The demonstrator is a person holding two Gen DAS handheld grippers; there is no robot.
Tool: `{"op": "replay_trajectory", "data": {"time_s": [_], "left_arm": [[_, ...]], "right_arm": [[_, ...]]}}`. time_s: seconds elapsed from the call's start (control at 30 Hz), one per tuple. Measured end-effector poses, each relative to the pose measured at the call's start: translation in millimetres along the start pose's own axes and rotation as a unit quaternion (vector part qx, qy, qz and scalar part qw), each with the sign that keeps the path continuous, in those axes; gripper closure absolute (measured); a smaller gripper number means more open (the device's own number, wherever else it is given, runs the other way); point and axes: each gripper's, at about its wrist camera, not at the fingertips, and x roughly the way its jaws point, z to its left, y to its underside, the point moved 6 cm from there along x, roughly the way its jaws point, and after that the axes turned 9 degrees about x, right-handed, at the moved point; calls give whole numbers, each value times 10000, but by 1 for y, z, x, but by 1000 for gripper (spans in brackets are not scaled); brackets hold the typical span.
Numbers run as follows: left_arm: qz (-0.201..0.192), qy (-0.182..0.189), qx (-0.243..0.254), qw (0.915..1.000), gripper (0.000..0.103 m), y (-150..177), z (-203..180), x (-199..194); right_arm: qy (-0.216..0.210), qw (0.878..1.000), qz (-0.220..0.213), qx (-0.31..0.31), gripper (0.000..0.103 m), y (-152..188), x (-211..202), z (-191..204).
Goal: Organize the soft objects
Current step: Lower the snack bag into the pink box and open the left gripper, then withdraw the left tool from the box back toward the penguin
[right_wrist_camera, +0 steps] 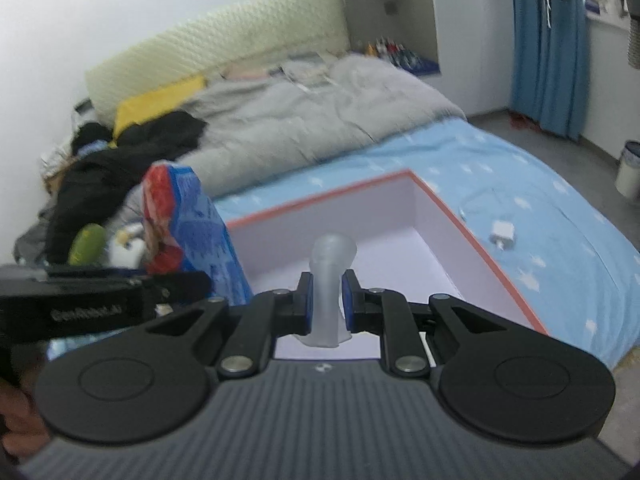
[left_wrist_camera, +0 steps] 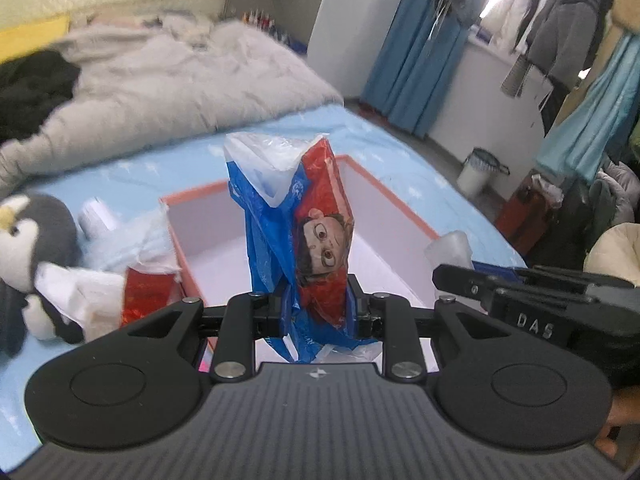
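In front of me on the light blue bedsheet with white marks (right_wrist_camera: 500, 160) sits one open rectangular box with white inner walls and a salmon-orange rim (right_wrist_camera: 440, 216). What I can see of its floor and walls is bare; my own grippers cover the near part, so I cannot tell about that end.

My left gripper (left_wrist_camera: 316, 308) is pinching a crumpled blue, red and white plastic bag printed with a cartoon face (left_wrist_camera: 316, 240). The bag stands up from my jaws above the box's opening, its white top edge flaring open. My right gripper (right_wrist_camera: 326, 304) is closed on a small translucent whitish piece of soft plastic (right_wrist_camera: 330, 276), which pokes up between the blue pads (right_wrist_camera: 307, 300), also over the box. In the right wrist view the printed bag shows at the left, just beside the box's near left wall.

Outside the box, on the left, I count one grey and white plush penguin (left_wrist_camera: 28, 256) lying against a heap of pale blue, white and red plastic wrapping (left_wrist_camera: 132, 272) that touches the box's left wall. A green soft object (right_wrist_camera: 86, 244) lies near the penguin. One white charger plug with a cable (right_wrist_camera: 503, 236) lies on the sheet just beyond the box's right wall. One grey quilt (right_wrist_camera: 300, 120) is bunched further up the bed. One white bin (left_wrist_camera: 478, 172) stands on the floor.
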Motion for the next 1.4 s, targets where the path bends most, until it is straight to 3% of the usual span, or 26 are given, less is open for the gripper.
{"op": "replay_trajectory", "data": {"time_s": [0.33, 0.53, 0.6, 0.67, 0.73, 0.8, 0.87, 1.4], "left_arm": [[843, 329, -185, 9957, 72, 19, 5, 73], [1006, 274, -164, 9944, 71, 29, 6, 82], [1011, 179, -61, 9947, 64, 31, 6, 82], [940, 115, -19, 9955, 48, 29, 7, 79], [850, 105, -90, 9963, 43, 27, 9, 76], [791, 108, -80, 9968, 43, 25, 9, 70], [695, 57, -52, 9976, 43, 23, 9, 64], [-304, -451, 191, 9983, 43, 24, 16, -18]], "right_arm": [[413, 9957, 829, 50, 84, 27, 59, -42], [409, 9935, 1058, 79, 81, 39, 70, -48], [380, 9932, 1091, 165, 81, 42, 72, -51], [400, 9929, 1110, 163, 79, 43, 73, -52], [388, 9927, 1138, 137, 74, 42, 75, -52], [365, 9928, 1133, 156, 61, 40, 75, -52], [373, 9936, 1059, 153, 57, 38, 72, -52], [133, 9998, 115, -74, 57, 21, 19, -31]]}}
